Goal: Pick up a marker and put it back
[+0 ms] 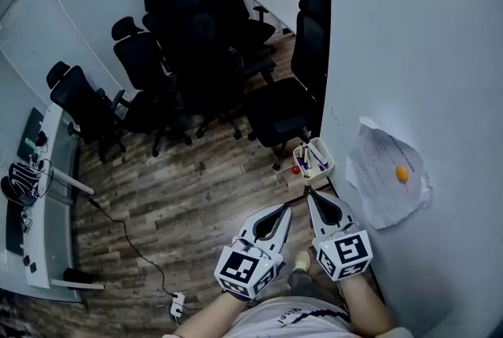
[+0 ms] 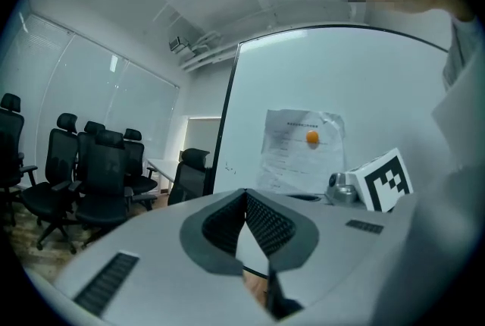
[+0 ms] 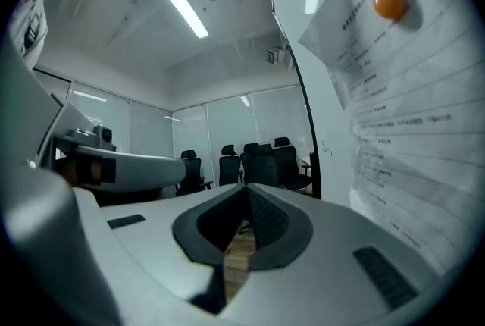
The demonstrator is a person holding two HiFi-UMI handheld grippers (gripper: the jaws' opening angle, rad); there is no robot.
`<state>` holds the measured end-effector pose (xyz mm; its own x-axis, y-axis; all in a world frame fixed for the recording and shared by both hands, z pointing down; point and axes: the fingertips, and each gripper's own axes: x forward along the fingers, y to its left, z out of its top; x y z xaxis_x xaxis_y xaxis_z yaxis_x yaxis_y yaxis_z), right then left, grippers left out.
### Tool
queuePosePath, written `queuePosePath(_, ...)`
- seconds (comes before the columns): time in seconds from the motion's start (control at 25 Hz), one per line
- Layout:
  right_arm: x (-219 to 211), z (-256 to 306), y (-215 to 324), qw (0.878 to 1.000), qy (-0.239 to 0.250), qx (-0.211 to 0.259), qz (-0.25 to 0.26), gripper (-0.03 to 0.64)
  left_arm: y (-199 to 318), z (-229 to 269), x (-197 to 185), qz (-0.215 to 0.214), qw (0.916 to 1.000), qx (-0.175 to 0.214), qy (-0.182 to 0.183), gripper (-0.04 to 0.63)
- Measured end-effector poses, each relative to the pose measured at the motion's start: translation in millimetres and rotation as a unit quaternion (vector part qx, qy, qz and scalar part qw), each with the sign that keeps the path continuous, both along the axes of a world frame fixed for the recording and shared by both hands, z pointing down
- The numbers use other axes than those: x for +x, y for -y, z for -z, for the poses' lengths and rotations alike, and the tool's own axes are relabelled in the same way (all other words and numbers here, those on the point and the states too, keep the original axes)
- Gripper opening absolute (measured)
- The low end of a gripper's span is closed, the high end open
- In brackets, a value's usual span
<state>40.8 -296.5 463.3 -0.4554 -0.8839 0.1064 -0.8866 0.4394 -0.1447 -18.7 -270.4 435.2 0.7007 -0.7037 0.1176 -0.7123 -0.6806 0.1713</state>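
Observation:
A small white tray [image 1: 322, 168] hangs at the whiteboard's lower left edge and holds several markers [image 1: 308, 158] with dark and purple caps. Just below it, my left gripper [image 1: 289, 207] and right gripper [image 1: 309, 193] point up toward the tray, side by side. Neither touches the tray or a marker. In the left gripper view the jaws [image 2: 245, 192] meet at their tips with nothing between them. The right gripper [image 3: 247, 187] is likewise shut and empty. No marker shows in either gripper view.
The whiteboard [image 1: 424, 38] fills the right, with a crumpled paper sheet [image 1: 389, 179] pinned by an orange magnet [image 1: 402, 173]. Several black office chairs [image 1: 196, 45] crowd the wooden floor ahead. A white desk [image 1: 39, 195] stands at the left; a cable [image 1: 134, 246] runs across the floor.

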Motion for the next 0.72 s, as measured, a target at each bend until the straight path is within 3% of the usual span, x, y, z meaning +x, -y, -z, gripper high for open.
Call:
queuePosePath(0.32,5,-25,65,1.000,-0.012,-0.019,0.017,0.014,66,-21,14,0.019,0.9995,-0.021,0.010,0.011)
queuePosePath(0.72,12,-69,122,0.997,-0.047,-0.061,-0.001,0.014,121,-51,23,0.003,0.9990,-0.045,0.009,0.011)
